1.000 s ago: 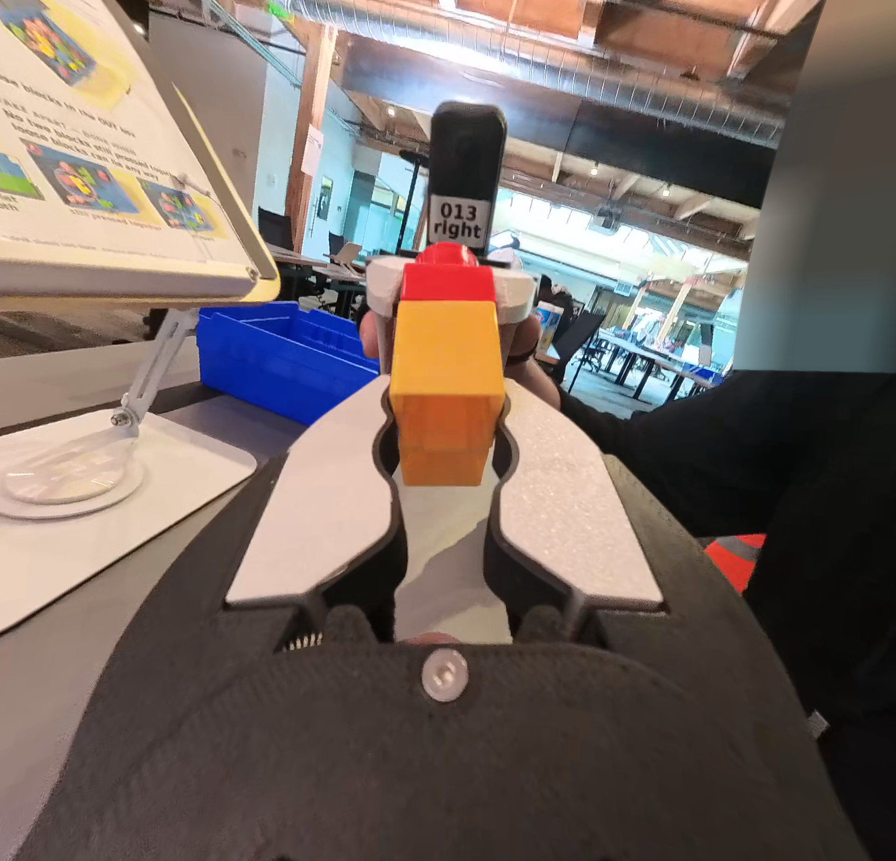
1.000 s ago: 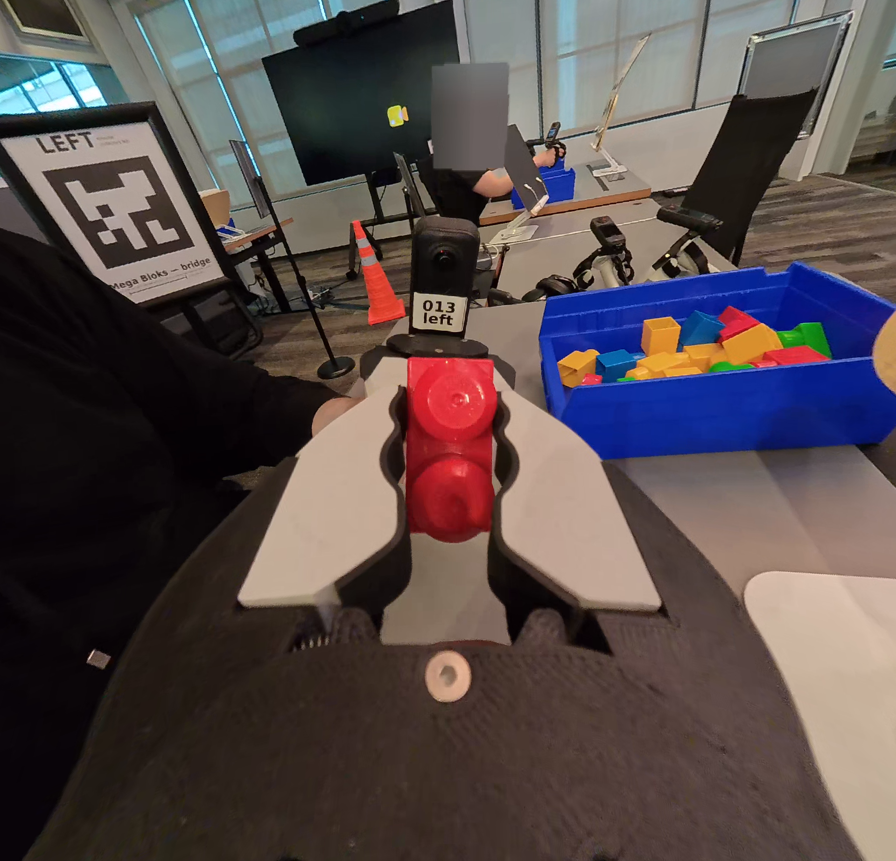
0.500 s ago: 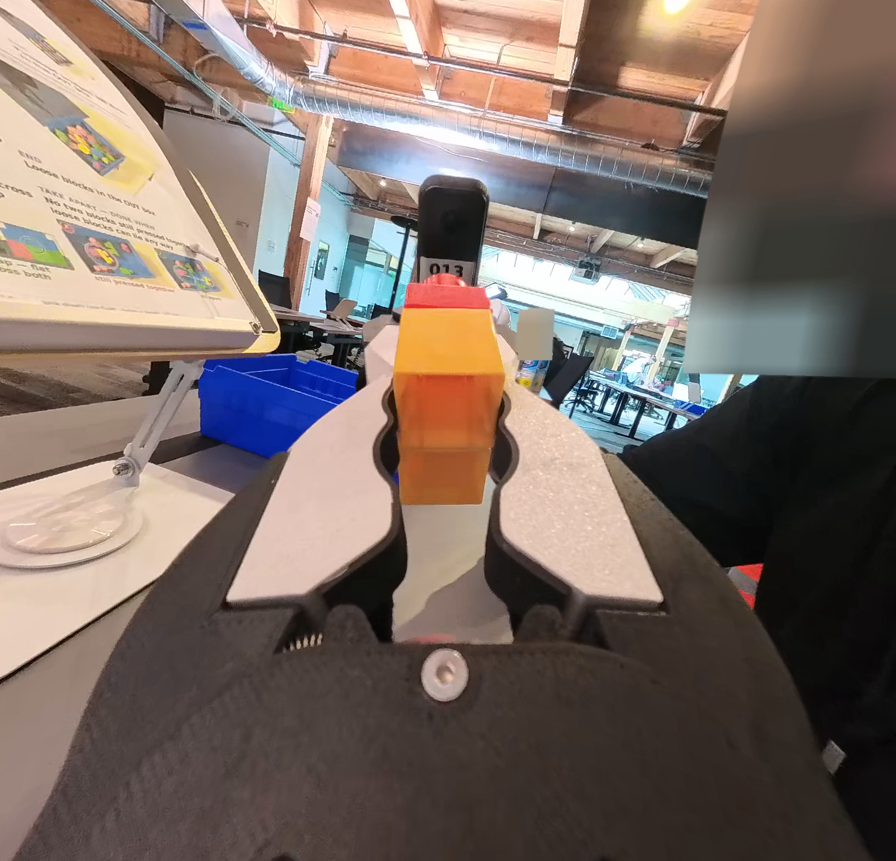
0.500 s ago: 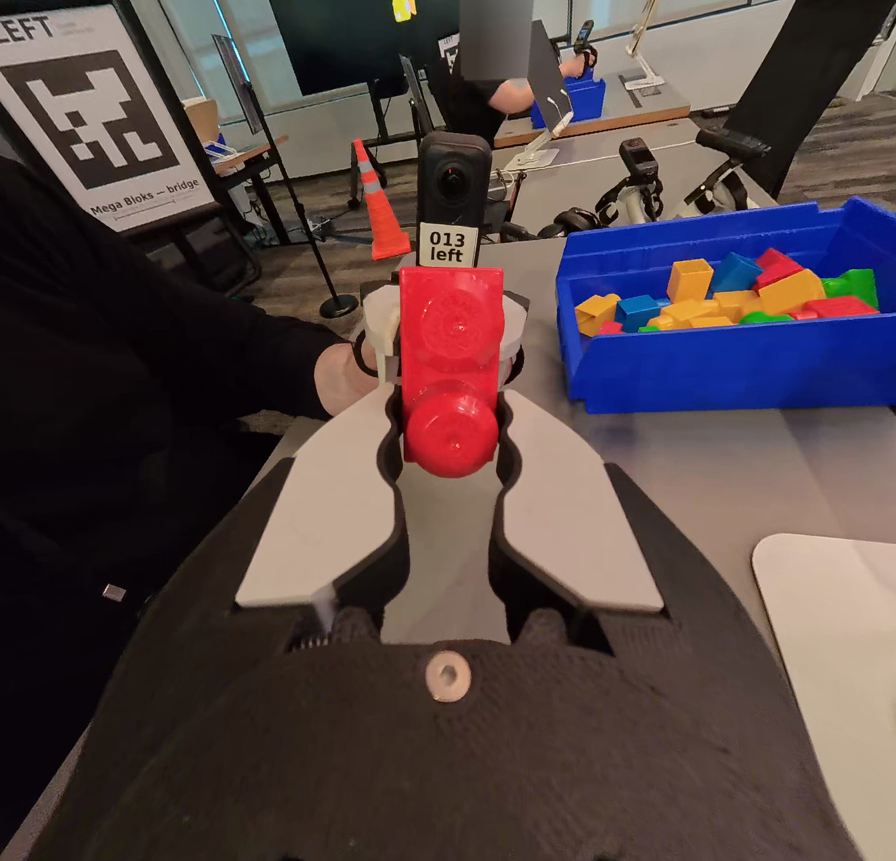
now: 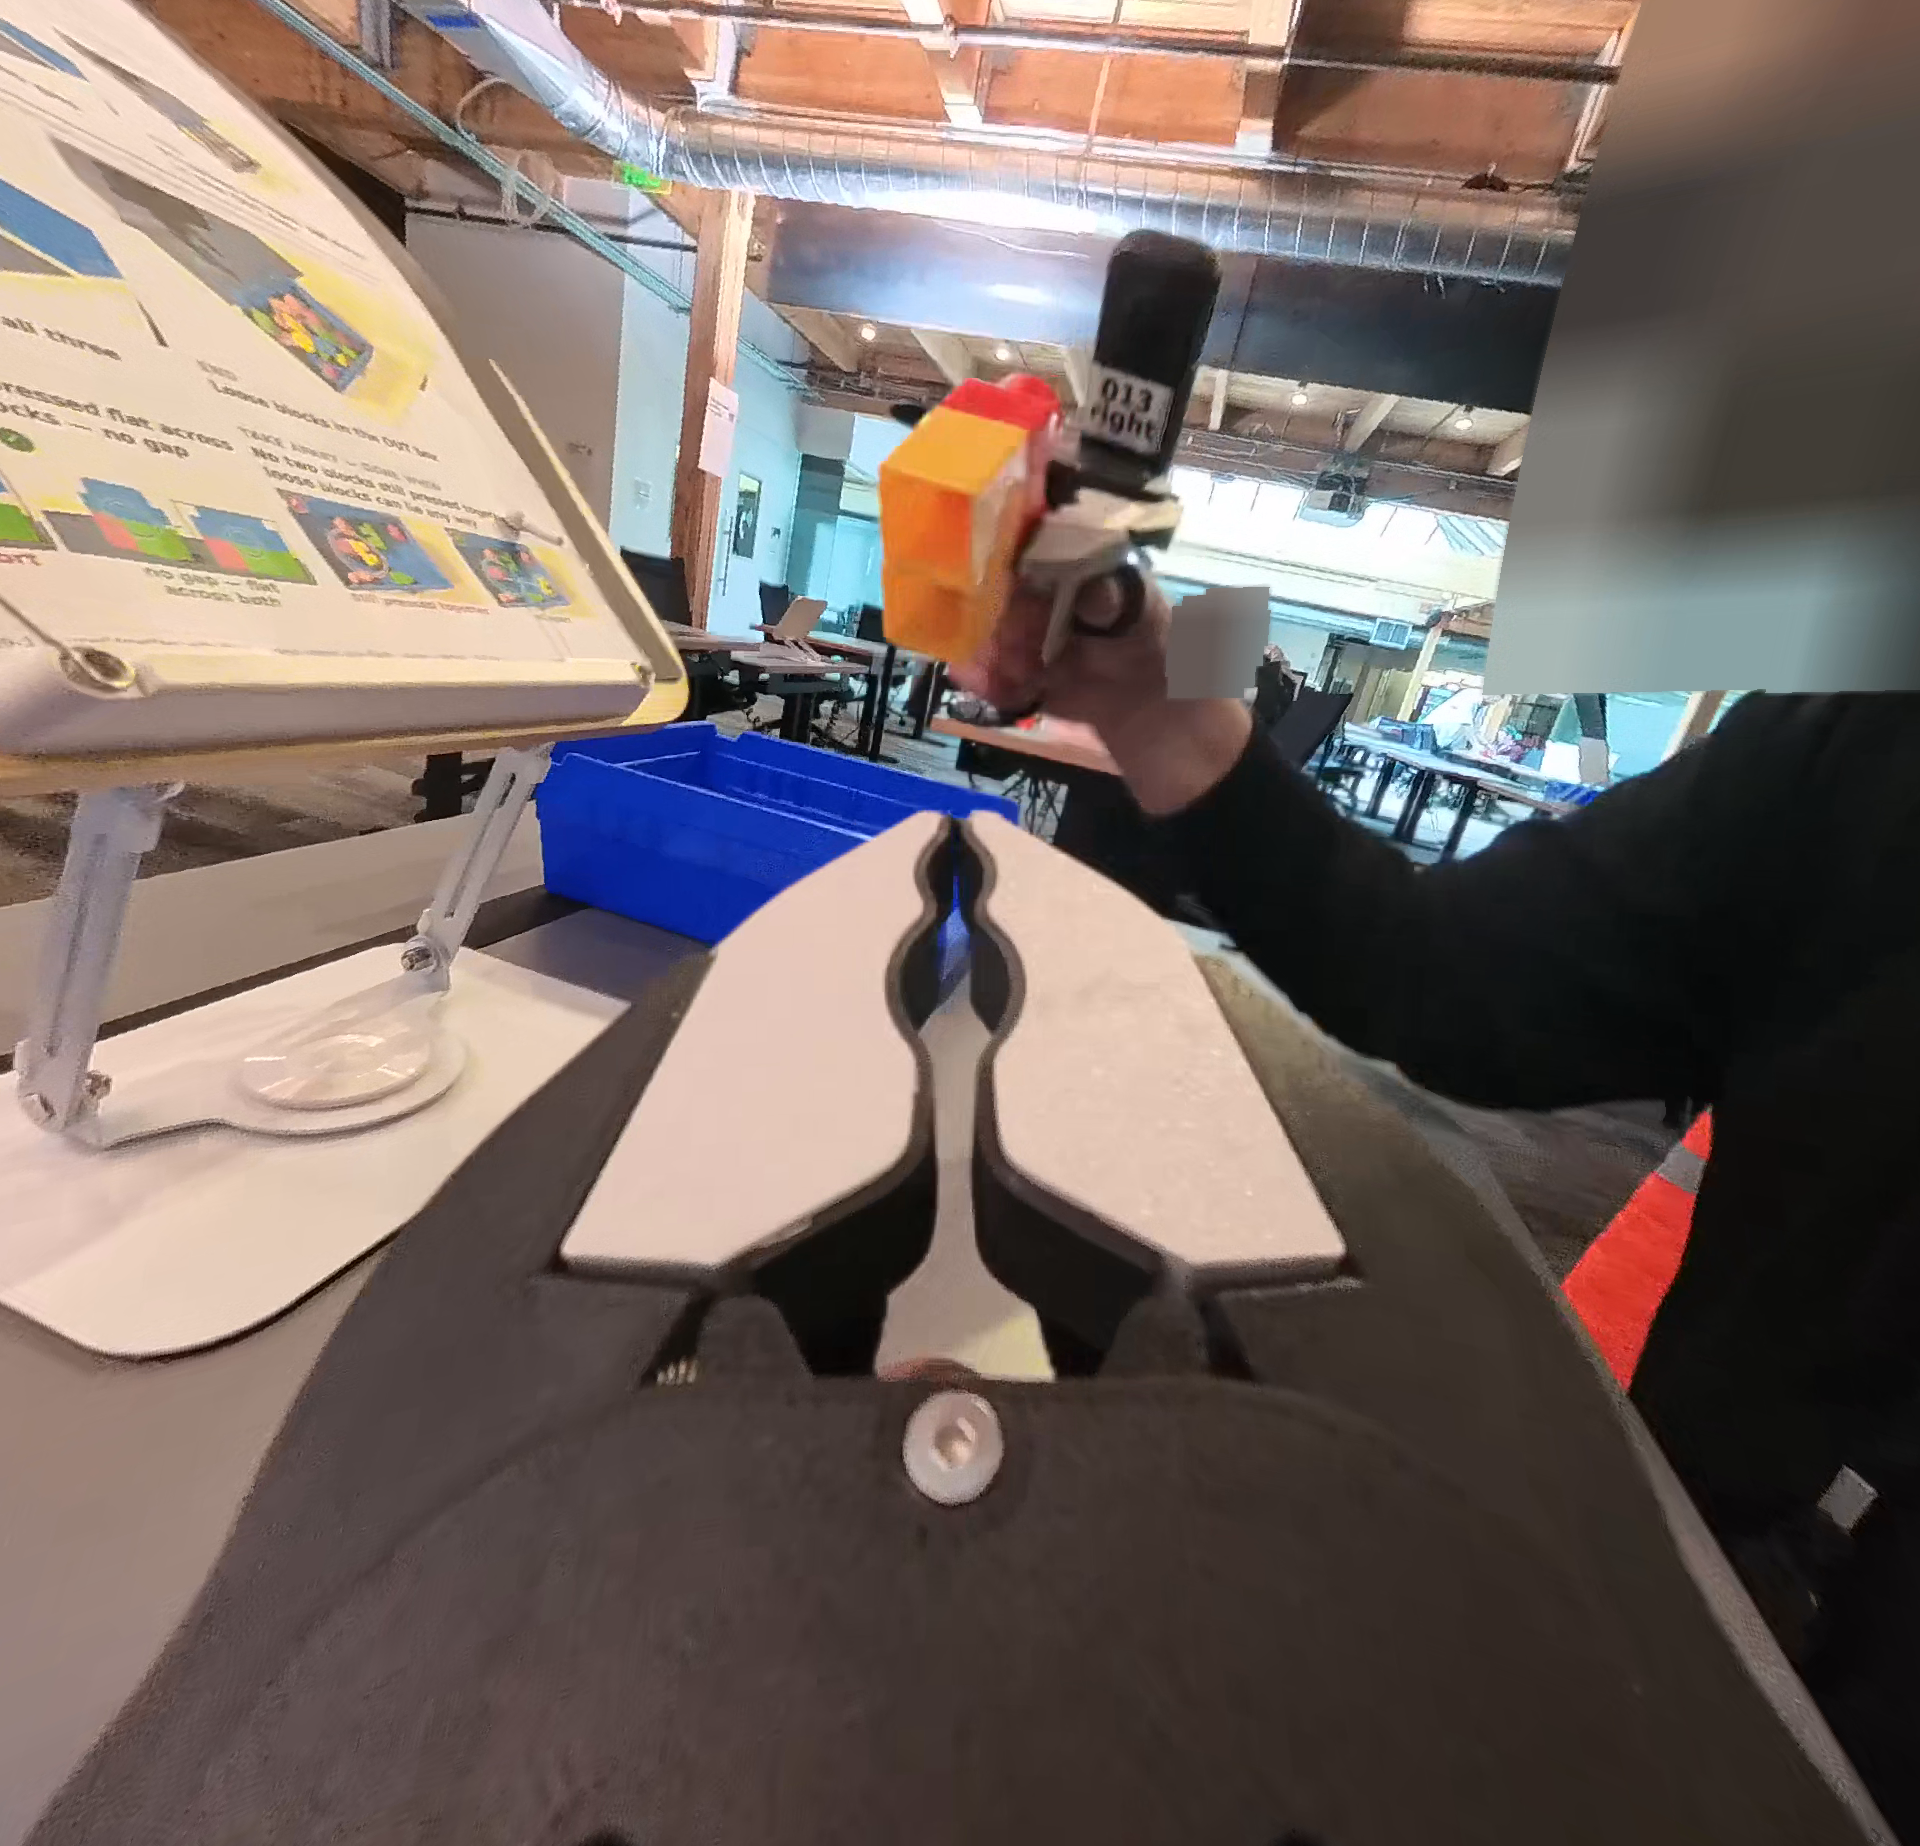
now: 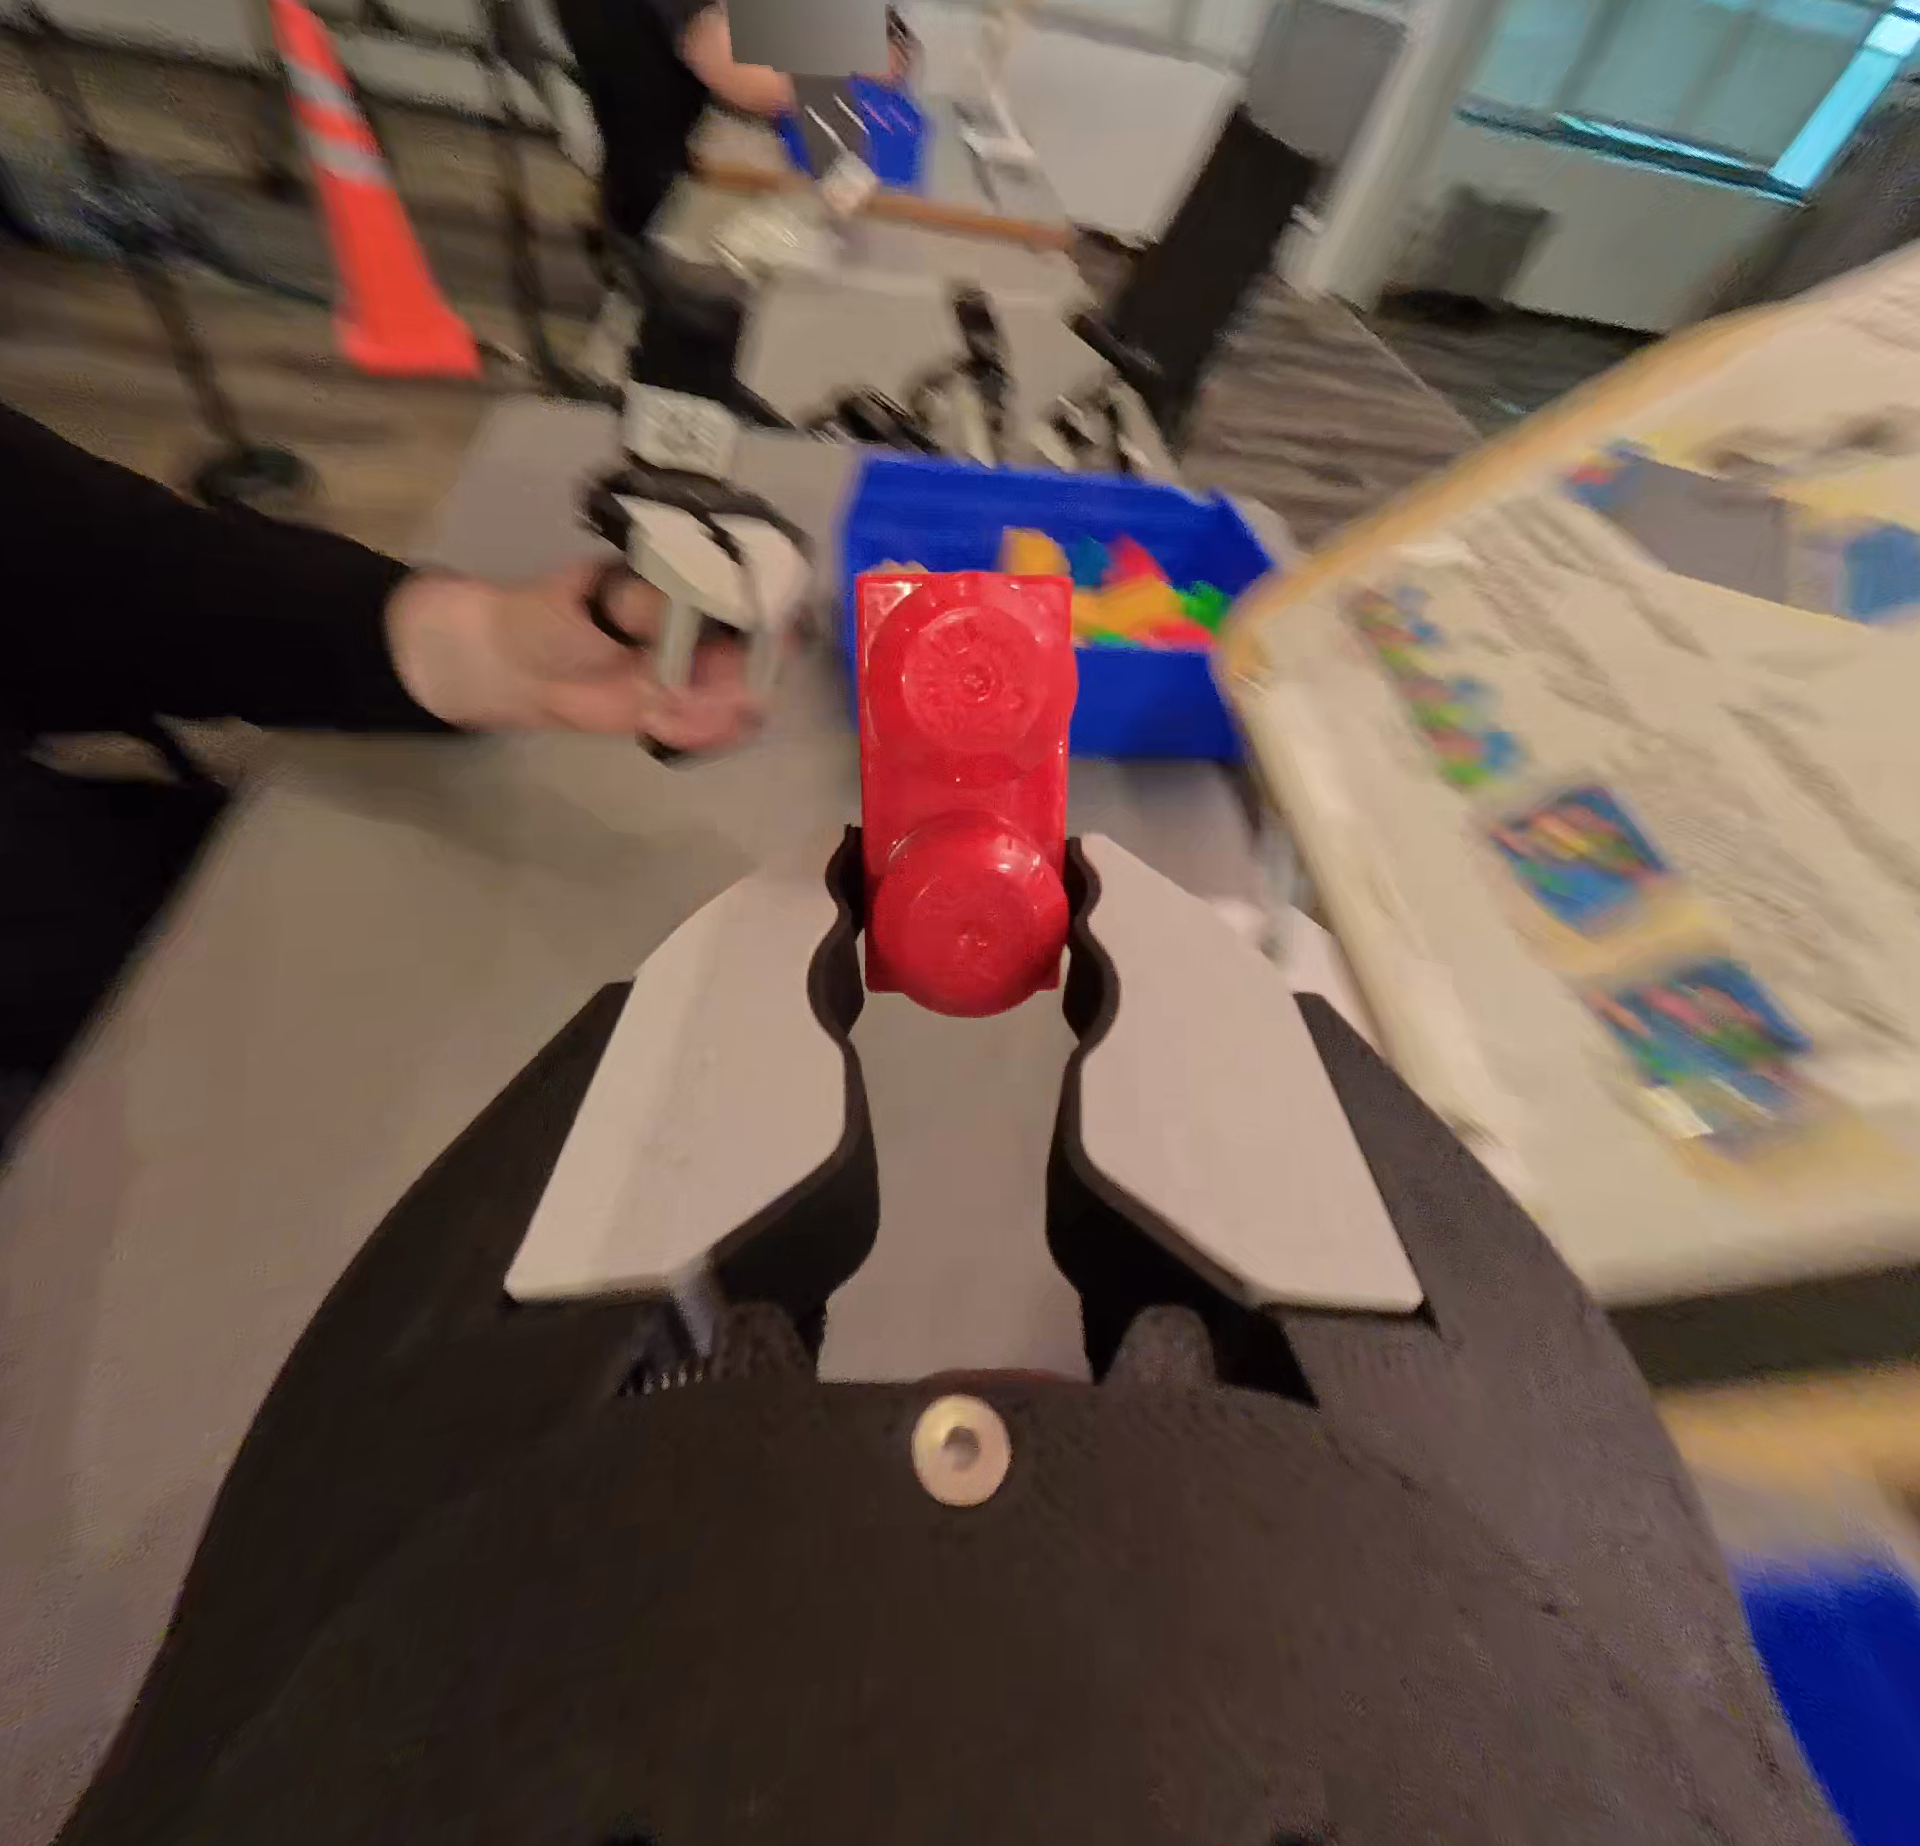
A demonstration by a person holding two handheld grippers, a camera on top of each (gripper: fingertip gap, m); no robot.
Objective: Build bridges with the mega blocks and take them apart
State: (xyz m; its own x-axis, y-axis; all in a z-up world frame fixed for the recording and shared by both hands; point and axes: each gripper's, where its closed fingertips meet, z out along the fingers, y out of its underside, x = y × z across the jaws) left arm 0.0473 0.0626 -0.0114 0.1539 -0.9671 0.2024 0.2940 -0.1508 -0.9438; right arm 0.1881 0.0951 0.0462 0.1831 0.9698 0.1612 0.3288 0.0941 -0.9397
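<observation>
In the left wrist view my left gripper [image 5: 954, 846] is shut with nothing between its pads, low over the table. My right gripper [image 5: 1023, 492] is up and away from it, shut on a red block [image 5: 1003, 404] with a yellow block [image 5: 940, 529] still stuck to it. In the right wrist view the right gripper [image 6: 961, 861] pinches the red block [image 6: 961, 747] by its near end, studs facing the camera. The yellow block is hidden behind it. The left gripper [image 6: 707, 565] shows blurred at the left, in a hand.
An empty blue bin [image 5: 675, 840] stands behind the left gripper. A blue bin [image 6: 1143, 695] holds several loose coloured blocks. An instruction sheet on a white stand [image 5: 260, 446] also shows in the right wrist view [image 6: 1610, 757]. An orange cone [image 6: 364, 217] stands behind. The gap from one gripper's tips to the other's is roughly 15 centimetres.
The left gripper held the yellow block half a second ago. The block has left its grasp and the pads have come together on air. The right gripper has pulled away with both blocks still joined.
</observation>
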